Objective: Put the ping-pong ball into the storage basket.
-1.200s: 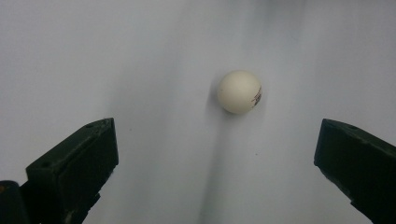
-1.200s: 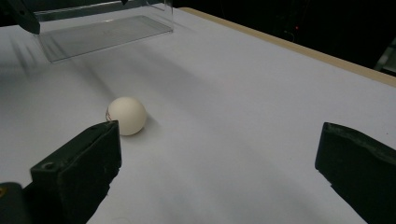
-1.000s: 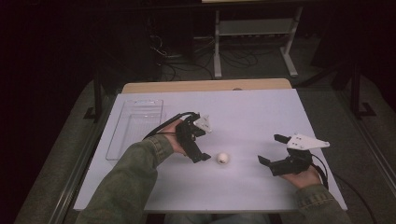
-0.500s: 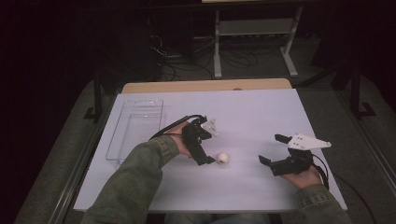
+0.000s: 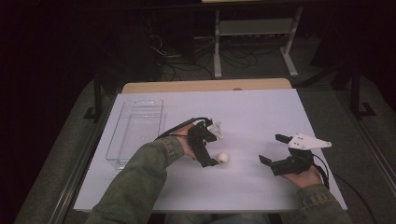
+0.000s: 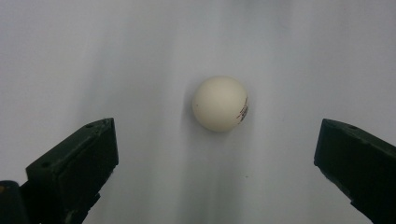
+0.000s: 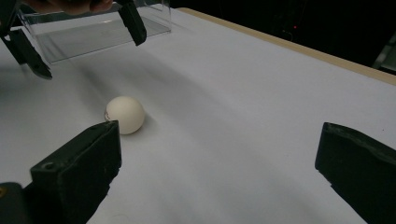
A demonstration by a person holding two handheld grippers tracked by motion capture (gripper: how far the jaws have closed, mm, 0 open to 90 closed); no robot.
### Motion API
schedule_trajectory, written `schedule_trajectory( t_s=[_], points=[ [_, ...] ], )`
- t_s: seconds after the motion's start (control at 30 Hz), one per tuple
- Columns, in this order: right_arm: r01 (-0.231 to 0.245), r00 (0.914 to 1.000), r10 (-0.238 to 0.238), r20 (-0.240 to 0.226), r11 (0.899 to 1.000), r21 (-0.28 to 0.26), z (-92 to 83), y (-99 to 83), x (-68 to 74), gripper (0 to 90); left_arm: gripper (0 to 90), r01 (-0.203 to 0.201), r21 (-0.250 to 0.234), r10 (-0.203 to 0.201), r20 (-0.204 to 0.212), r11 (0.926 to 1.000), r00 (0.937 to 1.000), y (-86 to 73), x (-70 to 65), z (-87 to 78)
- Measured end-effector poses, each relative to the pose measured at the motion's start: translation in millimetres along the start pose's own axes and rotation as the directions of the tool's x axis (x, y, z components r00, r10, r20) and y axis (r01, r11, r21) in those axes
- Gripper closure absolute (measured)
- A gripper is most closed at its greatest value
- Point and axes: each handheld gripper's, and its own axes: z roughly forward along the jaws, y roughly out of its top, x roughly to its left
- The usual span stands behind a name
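Note:
A white ping-pong ball (image 5: 223, 158) with small dark print lies on the white table (image 5: 261, 112), a little in front of its middle. My left gripper (image 5: 214, 145) is tilted down just left of the ball and stands open. In the left gripper view the ball (image 6: 220, 103) lies a little beyond the wide-apart jaws of that gripper (image 6: 215, 142), apart from both. My right gripper (image 5: 273, 149) rests open farther right, pointing toward the ball. In the right gripper view the ball (image 7: 124, 114) lies by the left jaw of that gripper (image 7: 217, 135), with the left gripper (image 7: 93, 58) behind it.
An empty clear plastic tray (image 5: 140, 101) stands at the table's left side, its wall (image 7: 93, 32) behind the left gripper. A bare wooden strip (image 5: 205, 86) runs along the table's far edge. Dark floor, cables and a stand lie beyond.
My left gripper has moved right and slightly nearer, closing in on the ball. The ball and the right gripper have stayed where they were.

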Motion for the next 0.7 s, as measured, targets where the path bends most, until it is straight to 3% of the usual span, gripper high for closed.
schedule_trajectory(
  t_s=[0.7],
  points=[
    [-0.003, 1.0000, 0.003, -0.004, 1.000, -0.004, -0.5, -0.5, -0.8, 0.0, 0.0, -0.026, 0.030, 0.025, 0.035, 0.9992, 0.9991, 6.8, -0.4, 21.9]
  ],
)
